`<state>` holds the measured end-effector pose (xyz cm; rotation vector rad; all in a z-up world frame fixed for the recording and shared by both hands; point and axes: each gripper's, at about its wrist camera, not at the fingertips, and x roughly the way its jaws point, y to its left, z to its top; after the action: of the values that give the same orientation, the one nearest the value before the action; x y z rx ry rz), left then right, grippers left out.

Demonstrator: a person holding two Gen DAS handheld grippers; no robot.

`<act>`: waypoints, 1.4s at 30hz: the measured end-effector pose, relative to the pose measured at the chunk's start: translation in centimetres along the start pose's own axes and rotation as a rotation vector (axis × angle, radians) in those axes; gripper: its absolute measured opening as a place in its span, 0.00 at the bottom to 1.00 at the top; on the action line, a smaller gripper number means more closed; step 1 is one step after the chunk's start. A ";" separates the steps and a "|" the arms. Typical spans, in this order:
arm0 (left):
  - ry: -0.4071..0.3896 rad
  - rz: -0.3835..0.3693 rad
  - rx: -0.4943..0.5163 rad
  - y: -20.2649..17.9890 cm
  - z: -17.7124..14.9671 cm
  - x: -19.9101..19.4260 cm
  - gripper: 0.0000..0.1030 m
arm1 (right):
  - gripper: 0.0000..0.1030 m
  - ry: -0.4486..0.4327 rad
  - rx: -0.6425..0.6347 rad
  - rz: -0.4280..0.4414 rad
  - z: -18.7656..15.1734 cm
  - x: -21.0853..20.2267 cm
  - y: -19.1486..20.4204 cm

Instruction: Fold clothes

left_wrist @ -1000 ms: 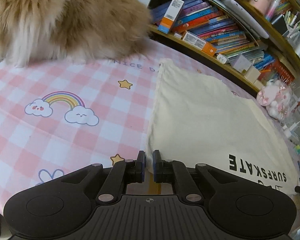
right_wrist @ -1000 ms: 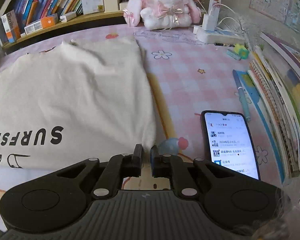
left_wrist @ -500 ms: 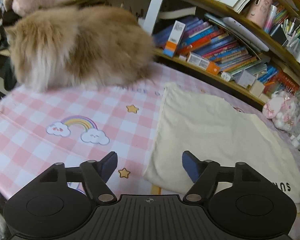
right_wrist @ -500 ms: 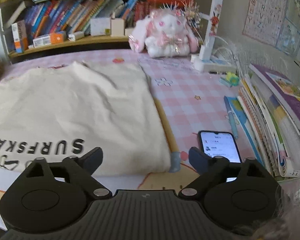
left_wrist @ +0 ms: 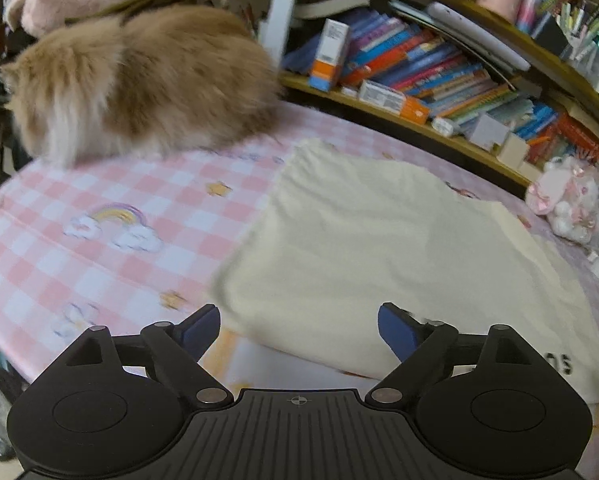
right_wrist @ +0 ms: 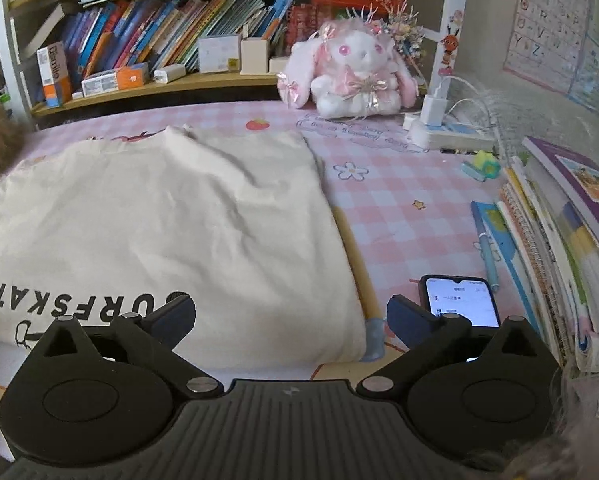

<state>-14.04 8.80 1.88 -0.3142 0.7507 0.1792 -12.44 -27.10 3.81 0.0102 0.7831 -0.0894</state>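
Lying flat on the pink checked bench (left_wrist: 111, 256), a cream cotton T-shirt (left_wrist: 379, 248) with black lettering spreads crosswise. Left gripper (left_wrist: 299, 326) hovers over its near left corner, right gripper (right_wrist: 291, 320) over its near right corner; both jaws gape wide, empty.

A: so what kind of place is this?
B: pretty clearly a kid's room at home. pink checked tablecloth (left_wrist: 79, 248) with rainbows, crammed bookshelf (right_wrist: 171, 36), pink plush bunny (right_wrist: 351, 68), alphabet poster (right_wrist: 559, 28).
A: and the fluffy cat (left_wrist: 139, 80)?
B: lying on the table, yeah.
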 end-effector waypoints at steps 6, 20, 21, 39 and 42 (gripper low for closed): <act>0.033 -0.006 0.051 -4.5 -1.9 -0.2 0.86 | 1.00 -0.013 -0.010 0.033 -0.5 0.2 -0.9; 0.076 0.053 0.057 -7.3 -3.7 -1.1 0.86 | 1.00 -0.011 -0.099 0.101 -2.1 0.9 -1.9; 0.077 0.054 0.052 -7.2 -3.6 -1.1 0.86 | 1.00 -0.012 -0.102 0.104 -2.0 1.0 -1.8; 0.188 -0.106 0.007 1.0 1.3 2.7 0.86 | 1.00 -0.041 -0.095 0.058 -0.9 0.6 6.0; 0.253 -0.153 -0.051 3.7 2.4 3.7 0.86 | 1.00 -0.040 -0.109 0.044 -1.0 0.6 8.7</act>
<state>-10.80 13.25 0.14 -0.4463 0.9695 0.0130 -11.98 -18.45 2.45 -0.0775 0.7461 -0.0050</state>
